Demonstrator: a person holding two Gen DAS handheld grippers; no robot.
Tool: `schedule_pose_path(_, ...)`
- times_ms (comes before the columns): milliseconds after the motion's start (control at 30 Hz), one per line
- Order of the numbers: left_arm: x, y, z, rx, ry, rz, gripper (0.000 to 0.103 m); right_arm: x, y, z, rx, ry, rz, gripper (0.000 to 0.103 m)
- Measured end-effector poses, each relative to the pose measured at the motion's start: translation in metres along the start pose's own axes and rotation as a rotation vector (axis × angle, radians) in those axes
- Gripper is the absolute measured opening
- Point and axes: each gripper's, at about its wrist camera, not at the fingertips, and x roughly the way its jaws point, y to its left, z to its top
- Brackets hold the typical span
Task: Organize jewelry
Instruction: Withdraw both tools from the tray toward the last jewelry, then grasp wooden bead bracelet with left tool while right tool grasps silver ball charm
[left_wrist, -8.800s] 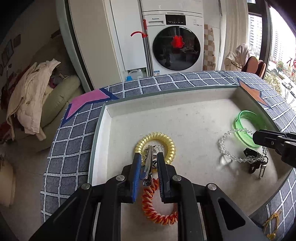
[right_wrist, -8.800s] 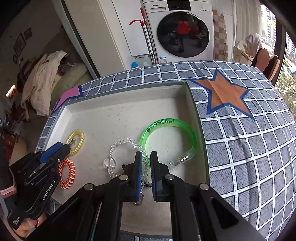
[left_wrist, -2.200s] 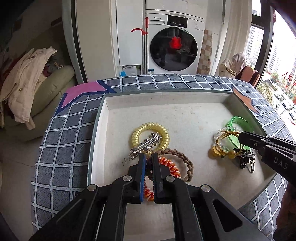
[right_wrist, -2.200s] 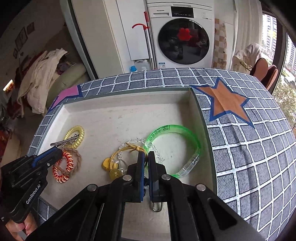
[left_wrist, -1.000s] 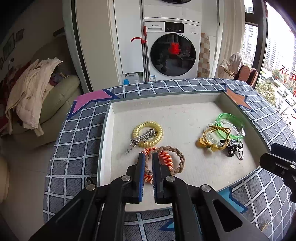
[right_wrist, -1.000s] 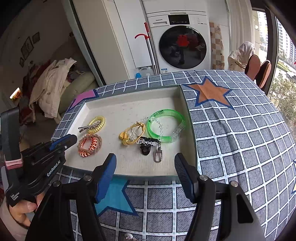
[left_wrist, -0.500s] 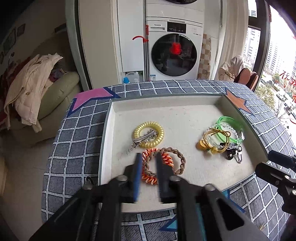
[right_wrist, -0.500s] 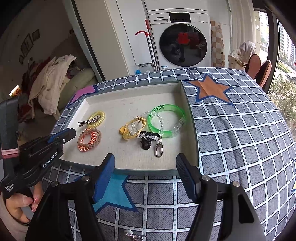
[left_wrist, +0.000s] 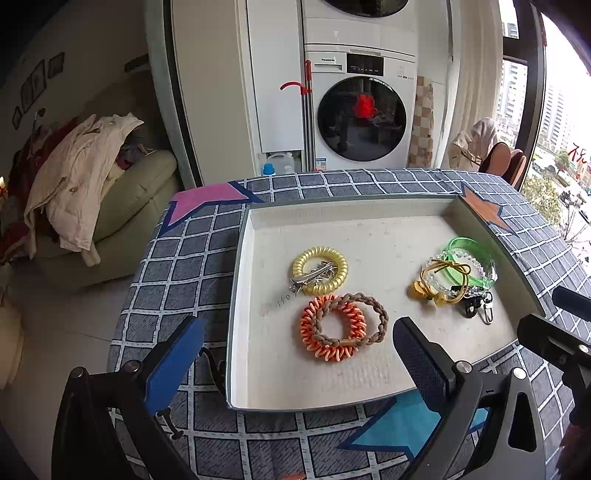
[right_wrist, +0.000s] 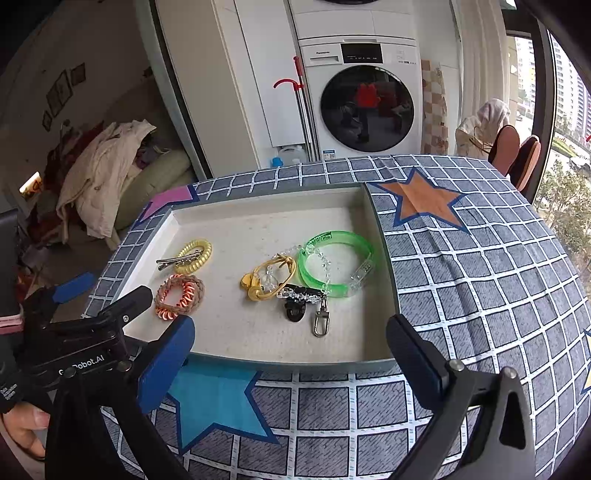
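Note:
A shallow white tray (left_wrist: 240, 258) holds two groups of jewelry. On its left lie a yellow coil band (left_wrist: 320, 271) with a silver hair clip (left_wrist: 314, 276), and an orange coil band (left_wrist: 330, 330) under a brown braided band (left_wrist: 369, 306). On its right lie a green bangle (right_wrist: 343, 236), a clear bead bracelet (right_wrist: 325, 266), a yellow cord tie (right_wrist: 266, 280) and a black keychain (right_wrist: 295, 310). My left gripper (left_wrist: 295, 325) hovers at the tray's near edge, jaws opening, nothing between them. My right gripper (right_wrist: 290, 325) does the same over the near right part.
The tray (right_wrist: 384, 258) sits on a checked grey tablecloth (right_wrist: 480, 295) with coloured stars. The table's left edge drops to the floor beside a sofa (left_wrist: 140, 192) piled with clothes. A washing machine (left_wrist: 362, 122) stands behind, and chairs (right_wrist: 517, 155) at the far right.
Both grippers now stand wide open; the left was shut a second ago and the right was only partly open. The jewelry has not moved in that time.

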Motion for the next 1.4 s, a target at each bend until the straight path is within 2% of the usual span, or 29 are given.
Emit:
schedule_pose_path(500,-0.018,0.004,-0.016,0.004,-0.002,0.005,0.103,-0.010,0.009,-0.002,-0.044,0.046,-0.021,0.103)
schedule_pose_path(700,-0.030,0.004,-0.036,0.018,0.032,-0.070,0.103,-0.019,0.003,-0.015,-0.043,0.081,-0.007,0.103)
schedule_pose_path(1033,-0.057,-0.015,-0.090,0.083,0.073,-0.147,0.103,-0.034,-0.018,-0.068,-0.016,0.176,-0.010,0.103)
schedule_pose_path(1267,-0.070,-0.031,-0.110,0.119,0.086,-0.188,0.103,-0.043,-0.023,-0.090,-0.023,0.187,-0.022,0.103)
schedule_pose_path(1400,-0.071,-0.040,-0.115,0.143,0.099,-0.209,0.103,-0.044,-0.022,-0.091,-0.034,0.190,-0.019,0.097)
